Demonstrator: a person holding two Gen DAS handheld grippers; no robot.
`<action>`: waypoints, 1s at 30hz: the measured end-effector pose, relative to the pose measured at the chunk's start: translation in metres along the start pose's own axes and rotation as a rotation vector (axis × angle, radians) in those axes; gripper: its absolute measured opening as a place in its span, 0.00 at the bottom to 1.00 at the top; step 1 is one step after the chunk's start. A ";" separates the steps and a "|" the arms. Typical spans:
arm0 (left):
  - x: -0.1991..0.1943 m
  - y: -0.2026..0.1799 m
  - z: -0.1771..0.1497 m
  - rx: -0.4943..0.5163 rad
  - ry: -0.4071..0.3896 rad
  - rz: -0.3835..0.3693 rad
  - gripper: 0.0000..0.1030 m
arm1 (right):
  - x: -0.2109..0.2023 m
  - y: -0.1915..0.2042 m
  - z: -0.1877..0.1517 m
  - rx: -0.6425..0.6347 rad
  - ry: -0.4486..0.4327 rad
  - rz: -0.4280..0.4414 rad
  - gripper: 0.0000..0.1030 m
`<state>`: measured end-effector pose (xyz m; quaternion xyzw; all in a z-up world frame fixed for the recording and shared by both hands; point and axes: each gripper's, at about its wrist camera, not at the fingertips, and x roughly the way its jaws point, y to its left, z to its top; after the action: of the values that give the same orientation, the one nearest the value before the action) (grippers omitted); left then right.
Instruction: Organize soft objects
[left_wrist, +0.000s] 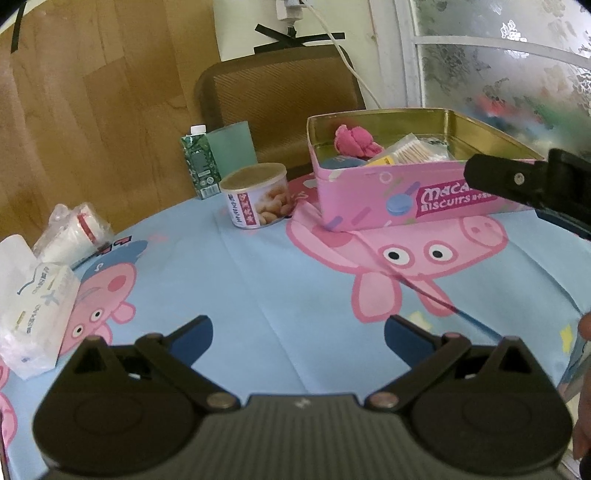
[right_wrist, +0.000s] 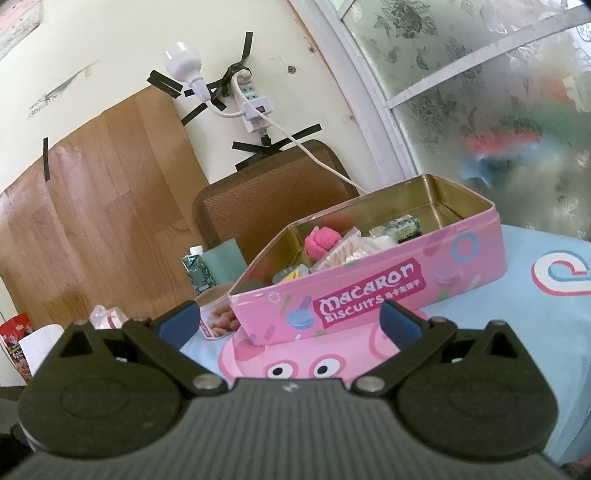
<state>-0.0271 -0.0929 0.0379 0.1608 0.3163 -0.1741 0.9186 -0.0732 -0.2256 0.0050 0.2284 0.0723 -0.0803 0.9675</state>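
- Two grippers, left gripper (left_wrist: 297, 330) & right gripper (right_wrist: 288, 319): jaws wide apart, nothing held
- Pink tin (left_wrist: 369, 192): pink cloth ball (left_wrist: 354, 142), cotton-swab pack (left_wrist: 413, 153) already inside
- Left out, prob. to do: tissue pack (left_wrist: 35, 314), table's left edge

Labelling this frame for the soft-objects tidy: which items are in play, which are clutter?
In play:
pink biscuit tin
pink cloth ball inside it
cotton swab pack inside it
tissue pack

Clutter:
snack can
green carton
bagged paper cups
chair
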 end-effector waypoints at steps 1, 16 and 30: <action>0.000 -0.001 0.000 0.001 0.001 0.000 1.00 | 0.000 0.000 0.000 0.000 0.000 0.000 1.00; 0.002 -0.002 -0.001 0.002 0.011 -0.006 1.00 | 0.001 -0.001 -0.001 0.002 0.002 -0.003 1.00; 0.003 -0.005 -0.001 0.004 0.018 -0.012 1.00 | 0.001 -0.002 -0.002 0.003 0.003 -0.004 1.00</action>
<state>-0.0272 -0.0975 0.0340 0.1622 0.3252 -0.1787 0.9143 -0.0725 -0.2265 0.0019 0.2297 0.0742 -0.0820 0.9670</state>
